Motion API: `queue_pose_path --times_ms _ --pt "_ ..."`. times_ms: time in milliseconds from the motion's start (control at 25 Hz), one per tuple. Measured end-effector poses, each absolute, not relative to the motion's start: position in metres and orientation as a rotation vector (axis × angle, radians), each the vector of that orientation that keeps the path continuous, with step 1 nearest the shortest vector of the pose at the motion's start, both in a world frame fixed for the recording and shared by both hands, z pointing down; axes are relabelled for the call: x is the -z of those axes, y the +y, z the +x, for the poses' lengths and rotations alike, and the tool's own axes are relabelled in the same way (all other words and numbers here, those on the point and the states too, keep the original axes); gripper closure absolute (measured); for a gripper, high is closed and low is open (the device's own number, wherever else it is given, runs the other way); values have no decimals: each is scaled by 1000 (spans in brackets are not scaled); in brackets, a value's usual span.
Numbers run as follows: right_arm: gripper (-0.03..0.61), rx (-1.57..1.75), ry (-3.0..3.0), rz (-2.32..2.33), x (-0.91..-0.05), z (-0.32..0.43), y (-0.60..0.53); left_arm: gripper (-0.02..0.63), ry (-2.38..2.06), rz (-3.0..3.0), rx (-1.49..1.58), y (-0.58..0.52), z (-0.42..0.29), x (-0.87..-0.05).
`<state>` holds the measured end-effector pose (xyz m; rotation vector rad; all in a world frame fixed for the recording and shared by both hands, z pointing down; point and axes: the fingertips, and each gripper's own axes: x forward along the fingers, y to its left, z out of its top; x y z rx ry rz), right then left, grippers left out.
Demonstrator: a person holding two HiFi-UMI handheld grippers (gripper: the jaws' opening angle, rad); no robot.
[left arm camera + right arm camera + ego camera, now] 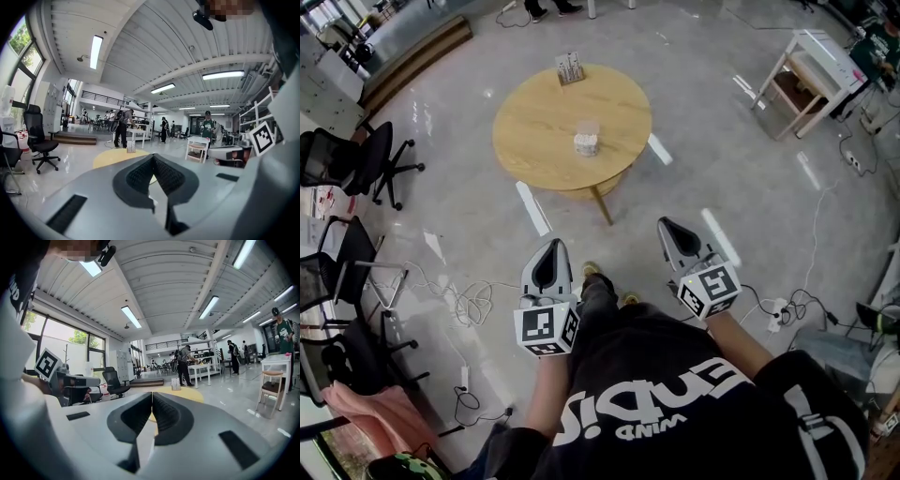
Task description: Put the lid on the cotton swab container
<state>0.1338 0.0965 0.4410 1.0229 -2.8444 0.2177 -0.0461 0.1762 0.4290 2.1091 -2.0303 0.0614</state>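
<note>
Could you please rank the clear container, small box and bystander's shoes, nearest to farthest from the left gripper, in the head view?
1. Clear container, centre of the table.
2. Small box, the table's far edge.
3. Bystander's shoes, on the floor beyond the table.

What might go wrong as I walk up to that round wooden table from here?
Loose white cables lie on the glossy floor beside your path: a trip hazard. The left gripper and right gripper are both shut and empty; reaching in like that might knock the small clear container off the round wooden table.
</note>
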Motion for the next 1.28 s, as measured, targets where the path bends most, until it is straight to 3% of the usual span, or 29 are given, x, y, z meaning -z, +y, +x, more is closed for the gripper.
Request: queue_pose_path --times_ms 560,1280 --pt "575 -214 -2813 1053 -455 102 20 603 -1963 2155 -48 82 -76 -444" --pt "575 -250 -2799 1067 -450 9 -115 603 -1831 2254 -75 -75 -159 -439"
